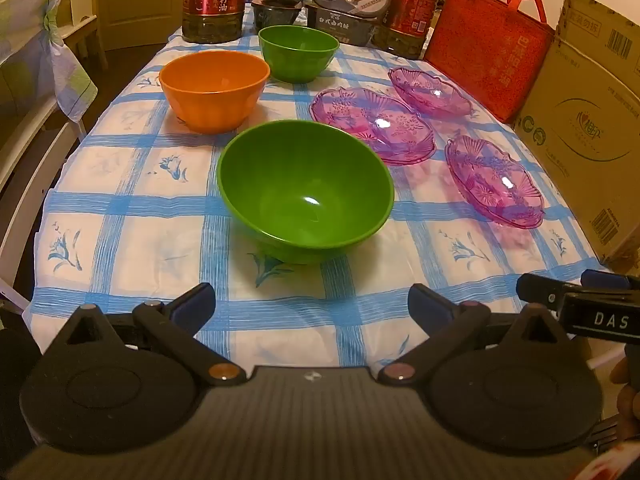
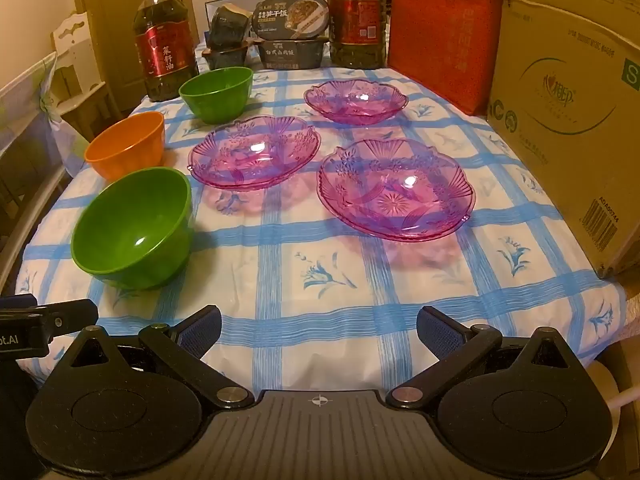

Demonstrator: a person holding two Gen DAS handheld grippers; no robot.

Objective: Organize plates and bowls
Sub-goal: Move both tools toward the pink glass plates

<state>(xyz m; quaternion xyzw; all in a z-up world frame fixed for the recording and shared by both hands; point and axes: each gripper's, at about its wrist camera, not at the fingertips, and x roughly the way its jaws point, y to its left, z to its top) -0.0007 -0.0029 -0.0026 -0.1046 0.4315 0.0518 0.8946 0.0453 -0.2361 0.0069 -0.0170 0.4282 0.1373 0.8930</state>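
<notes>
On the blue-checked tablecloth stand a near green bowl (image 1: 306,190) (image 2: 134,226), an orange bowl (image 1: 214,88) (image 2: 126,144) and a far green bowl (image 1: 298,52) (image 2: 216,94). Three clear purple plates lie to their right: a near one (image 1: 494,180) (image 2: 396,188), a middle one (image 1: 372,124) (image 2: 254,152) and a far one (image 1: 430,90) (image 2: 356,100). My left gripper (image 1: 312,304) is open and empty over the near edge, just short of the near green bowl. My right gripper (image 2: 320,330) is open and empty, in front of the near plate.
Two large oil bottles (image 2: 164,60) (image 2: 356,16), stacked food boxes (image 2: 290,32) and a red bag (image 2: 444,36) line the table's back. A big cardboard box (image 2: 568,120) walls the right side. A chair (image 1: 36,60) stands at the left.
</notes>
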